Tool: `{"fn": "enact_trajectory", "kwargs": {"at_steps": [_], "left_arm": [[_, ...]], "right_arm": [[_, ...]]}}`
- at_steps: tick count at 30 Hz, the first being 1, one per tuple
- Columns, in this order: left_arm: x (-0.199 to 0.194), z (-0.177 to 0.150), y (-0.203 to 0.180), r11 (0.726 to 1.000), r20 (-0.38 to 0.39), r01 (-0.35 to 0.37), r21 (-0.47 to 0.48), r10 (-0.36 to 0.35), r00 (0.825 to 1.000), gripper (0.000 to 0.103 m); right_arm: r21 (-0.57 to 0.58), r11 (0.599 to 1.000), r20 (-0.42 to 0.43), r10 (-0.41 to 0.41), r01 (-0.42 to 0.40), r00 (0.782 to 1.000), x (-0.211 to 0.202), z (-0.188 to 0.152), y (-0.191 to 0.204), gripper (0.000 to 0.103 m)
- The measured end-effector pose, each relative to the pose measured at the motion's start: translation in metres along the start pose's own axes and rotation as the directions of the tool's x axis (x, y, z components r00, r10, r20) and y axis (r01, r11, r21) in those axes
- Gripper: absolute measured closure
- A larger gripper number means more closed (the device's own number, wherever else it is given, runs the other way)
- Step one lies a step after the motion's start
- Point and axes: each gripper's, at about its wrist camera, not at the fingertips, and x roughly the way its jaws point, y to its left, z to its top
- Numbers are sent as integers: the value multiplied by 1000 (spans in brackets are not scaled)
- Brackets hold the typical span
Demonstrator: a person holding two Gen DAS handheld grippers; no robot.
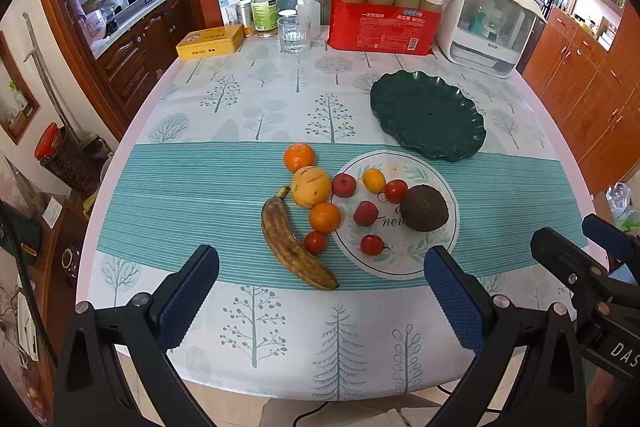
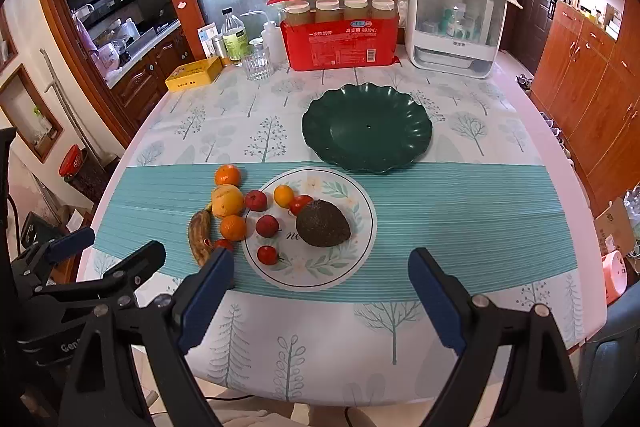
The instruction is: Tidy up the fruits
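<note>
Teal stripes run in a band across the tree-printed plastic tablecloth, and the fruit sits on that band. A round white plate with a leaf-and-flower border holds a dark, rough-skinned avocado at its 3 o'clock side, a small yellow-orange citrus near 12 o'clock, a red tomato just beside the avocado, and two dull red round fruits, one at the rim near 10 o'clock and one at the centre, with another stemmed tomato near 7 o'clock. Off the plate at its 9 o'clock side, a bright orange mandarin, a larger pale orange and a second mandarin touch in a line. An overripe, brown-spotted banana lies against them, and a small red tomato sits between the banana and the plate. A dark green scalloped plastic dish lies bare at the white plate's 1 o'clock, just apart from it. The left gripper hovers over the near table edge, its blue-padded jaws spread wide and holding nothing, with the banana tip between them in view. The right gripper hangs likewise released and unloaded, facing the white plate. Along the far edge stand a red pack of paper cups, a white lidded cabinet, a clear glass tumbler and a yellow tin.
</note>
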Motion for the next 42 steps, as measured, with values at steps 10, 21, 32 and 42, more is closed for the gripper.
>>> {"fn": "enact_trajectory", "kwargs": {"at_steps": [10, 21, 32, 42], "left_arm": [[-1, 3, -4, 1000, 2, 5, 6, -5, 1000, 1], [-1, 2, -5, 1000, 5, 5, 5, -5, 1000, 1], [-2, 0, -9, 1000, 16, -3, 1, 3, 1000, 1], [-9, -2, -15, 1000, 29, -19, -12, 19, 999, 1]], "right_arm": [[12, 1000, 5, 7, -7, 1000, -1, 0, -4, 13], [11, 1000, -15, 11, -10, 1000, 5, -1, -7, 13], [6, 1000, -10, 15, -15, 1000, 4, 0, -9, 13], [-23, 999, -2, 35, -35, 999, 0, 2, -13, 13]]}}
